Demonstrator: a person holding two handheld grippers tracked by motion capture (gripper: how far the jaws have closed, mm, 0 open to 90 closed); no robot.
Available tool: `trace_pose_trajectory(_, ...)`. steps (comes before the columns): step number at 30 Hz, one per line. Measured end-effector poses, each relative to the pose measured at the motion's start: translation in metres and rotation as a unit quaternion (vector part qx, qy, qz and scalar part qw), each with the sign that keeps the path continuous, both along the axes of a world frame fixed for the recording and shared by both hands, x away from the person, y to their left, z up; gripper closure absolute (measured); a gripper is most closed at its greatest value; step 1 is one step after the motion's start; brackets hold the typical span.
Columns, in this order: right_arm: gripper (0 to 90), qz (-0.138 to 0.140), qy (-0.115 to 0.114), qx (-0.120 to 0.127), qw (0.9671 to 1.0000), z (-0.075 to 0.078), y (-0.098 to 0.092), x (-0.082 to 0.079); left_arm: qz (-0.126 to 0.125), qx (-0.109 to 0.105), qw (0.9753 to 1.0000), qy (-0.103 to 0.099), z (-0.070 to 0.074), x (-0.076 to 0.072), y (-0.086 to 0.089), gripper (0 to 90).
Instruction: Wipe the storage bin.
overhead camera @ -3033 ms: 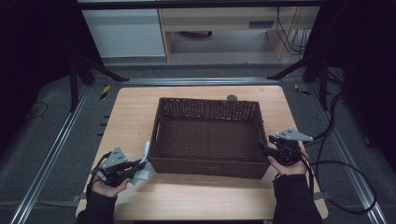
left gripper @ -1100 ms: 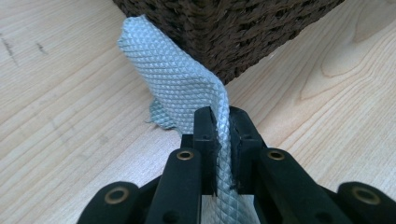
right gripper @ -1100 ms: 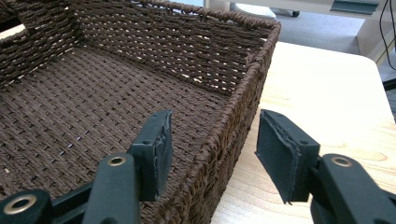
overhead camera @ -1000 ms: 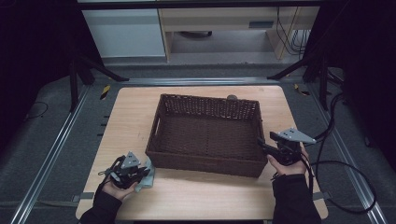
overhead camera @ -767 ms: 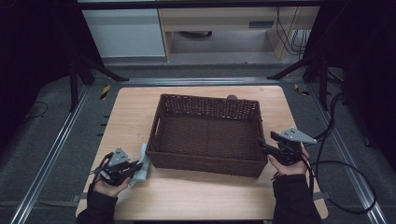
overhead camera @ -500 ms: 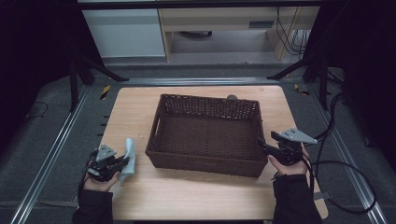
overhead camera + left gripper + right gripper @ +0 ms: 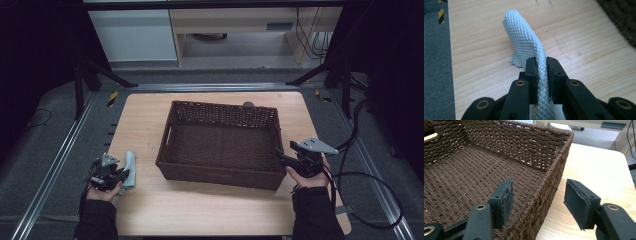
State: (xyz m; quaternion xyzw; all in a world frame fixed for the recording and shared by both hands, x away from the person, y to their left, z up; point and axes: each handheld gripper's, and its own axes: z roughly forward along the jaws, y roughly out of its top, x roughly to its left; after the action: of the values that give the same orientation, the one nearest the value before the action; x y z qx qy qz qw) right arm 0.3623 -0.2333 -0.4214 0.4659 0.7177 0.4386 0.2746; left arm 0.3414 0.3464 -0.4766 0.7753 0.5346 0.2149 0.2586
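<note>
A light wooden tabletop (image 7: 150, 125) seen from above, with a person's two dark-sleeved forearms entering from the bottom edge, each hand holding a two-jaw tool; the left tool (image 7: 120, 175) sits near the left edge of the tabletop, its jaws pressed together on a pale grey-blue cloth (image 7: 129, 167) with a quilted diamond texture; in the left gripper view the left tool (image 7: 541, 72) pinches a raised fold of the cloth (image 7: 524, 42), which runs forward from the jaws as a narrow upright ridge and then drops to rest on the wood; the cloth lies just beside the left side of a large dark brown woven basket (image 7: 220, 172), apart from it and outside it; the basket stands in the middle of the tabletop, rectangular, with handle openings in its short ends; the right tool (image 7: 281, 157) is at the basket's near right corner, its cable trailing off over the right edge of the tabletop; in the right gripper view the right tool (image 7: 537, 200) has its jaws apart, straddling the basket wall (image 7: 554, 170), one jaw inside over the woven floor and the other outside over bare wood, neither pad pressed against the weave; a small dark round object (image 7: 248, 104) sits behind the basket's far rim, too small to identify.
</note>
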Motion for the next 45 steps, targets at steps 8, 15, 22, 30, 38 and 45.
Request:
trace_pose_trajectory(8,40.2,0.001,-0.001,0.0,1.0,0.001,0.0,0.0,0.008,-0.033,0.998,-0.053,0.018,-0.008,-0.001,59.7)
trace_pose_trajectory(15,43.9,0.006,0.004,-0.002,1.0,0.001,0.001,0.0,-0.006,-0.072,0.9937,-0.085,0.035,-0.015,-0.009,54.4)
trace_pose_trajectory(22,57.0,0.015,0.022,-0.009,0.9996,-0.002,0.005,0.002,-0.044,-0.093,0.9887,-0.109,0.052,-0.011,-0.032,53.7)
trace_pose_trajectory(30,68.6,0.017,0.027,-0.025,0.9992,-0.001,0.006,0.003,-0.077,-0.109,0.9823,-0.132,0.071,-0.004,-0.058,53.3)
trace_pose_trajectory(38,70.0,0.014,0.024,-0.029,0.9992,-0.001,0.008,0.007,-0.1,-0.11,0.9794,-0.136,0.077,0.012,-0.085,56.1)
trace_pose_trajectory(45,67.6,0.015,0.022,-0.027,0.9993,-0.002,0.008,0.009,-0.113,-0.086,0.9829,-0.118,0.065,0.019,-0.097,65.8)
